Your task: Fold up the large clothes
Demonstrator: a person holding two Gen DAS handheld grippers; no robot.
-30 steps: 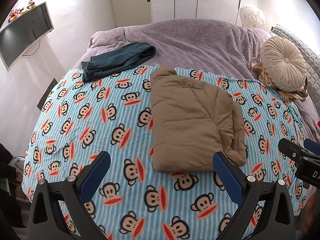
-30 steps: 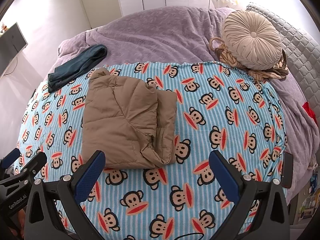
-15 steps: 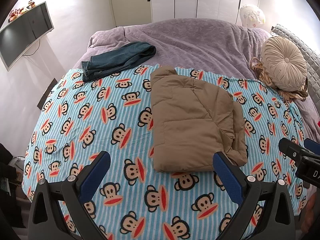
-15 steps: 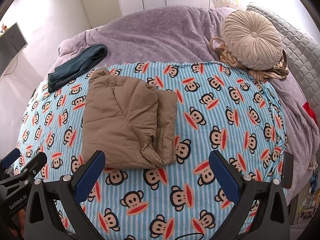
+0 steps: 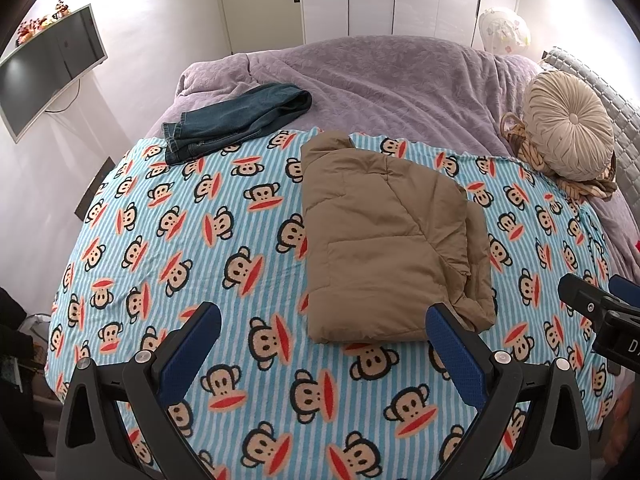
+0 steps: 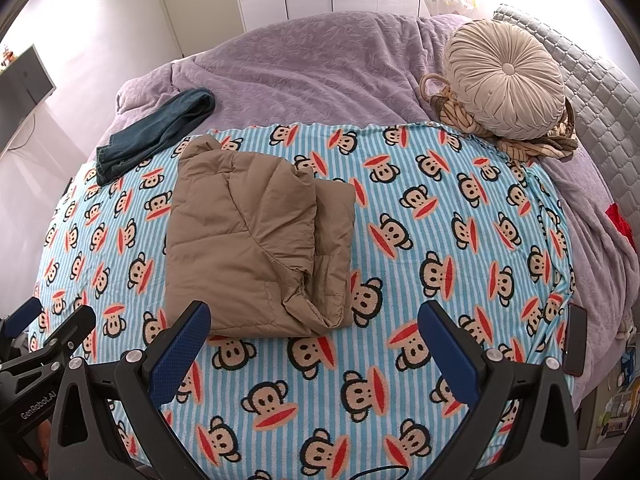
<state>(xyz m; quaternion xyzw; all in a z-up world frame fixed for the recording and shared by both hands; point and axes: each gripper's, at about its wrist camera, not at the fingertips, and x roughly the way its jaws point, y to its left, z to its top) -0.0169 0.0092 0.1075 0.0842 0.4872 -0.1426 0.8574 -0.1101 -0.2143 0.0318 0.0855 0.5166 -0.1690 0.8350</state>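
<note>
Left wrist view: the left gripper (image 5: 324, 334) hovers with its jaws spread wide and empty, above the monkey-print blanket (image 5: 192, 248). The folded tan padded jacket (image 5: 390, 240) lies on the blanket just beyond the fingertips. Folded jeans (image 5: 236, 120) rest at the blanket's far edge.

Right wrist view: the right gripper (image 6: 314, 334) is likewise spread apart, holding nothing; the jacket (image 6: 252, 240) lies ahead, left of centre. A round pleated cushion (image 6: 506, 78) sits far right.

Bare monkey-print blanket (image 5: 180, 240) flanks the folded tan jacket (image 5: 384, 240); jeans (image 5: 236, 120) and cushion (image 5: 568, 136) crowd its far corners.
</note>
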